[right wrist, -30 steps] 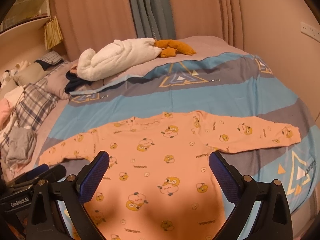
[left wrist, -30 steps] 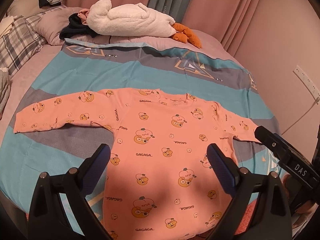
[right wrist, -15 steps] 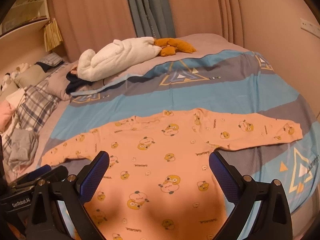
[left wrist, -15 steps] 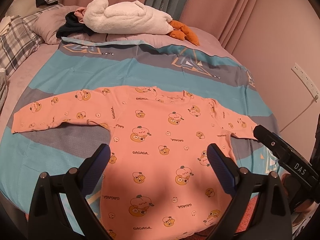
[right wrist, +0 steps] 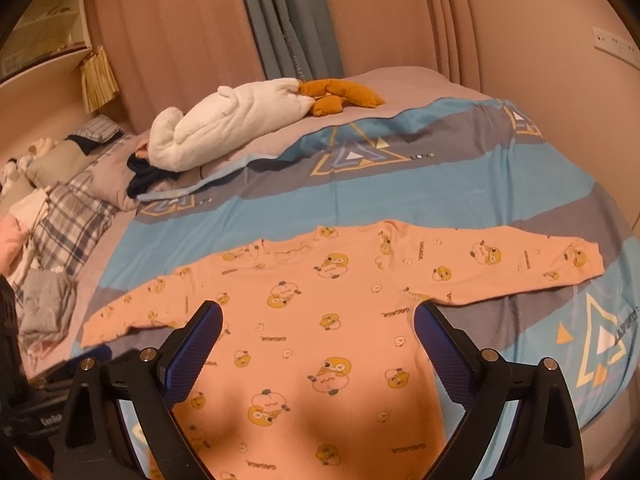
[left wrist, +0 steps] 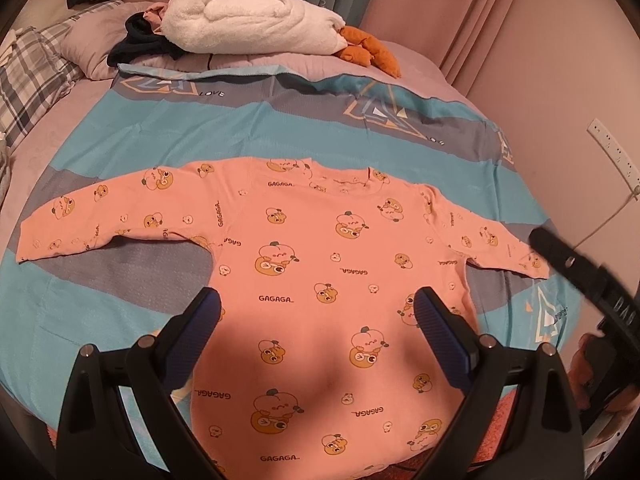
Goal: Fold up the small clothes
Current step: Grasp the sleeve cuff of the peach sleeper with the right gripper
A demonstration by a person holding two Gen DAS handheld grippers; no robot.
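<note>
A small pink long-sleeved top (left wrist: 320, 264) with orange cartoon prints lies flat on the bed, both sleeves spread out sideways and its hem toward me. My left gripper (left wrist: 316, 308) hovers open above the lower body of the top, holding nothing. The same pink top (right wrist: 320, 312) fills the right wrist view, where my right gripper (right wrist: 318, 322) also hangs open and empty over the top's middle. The right gripper's black body (left wrist: 576, 268) shows at the right edge of the left wrist view, beside the right sleeve cuff.
A blue and grey bedspread (left wrist: 240, 132) covers the bed. A white plush blanket (left wrist: 256, 20) and an orange soft toy (left wrist: 368, 50) lie at the far end. Plaid pillows (right wrist: 68, 216) and loose clothes (right wrist: 44, 308) sit on the left. A wall with sockets (left wrist: 612, 152) borders the right.
Both grippers have moved forward and lower over the top, which now looks larger. Both stay open and the top has not moved.
</note>
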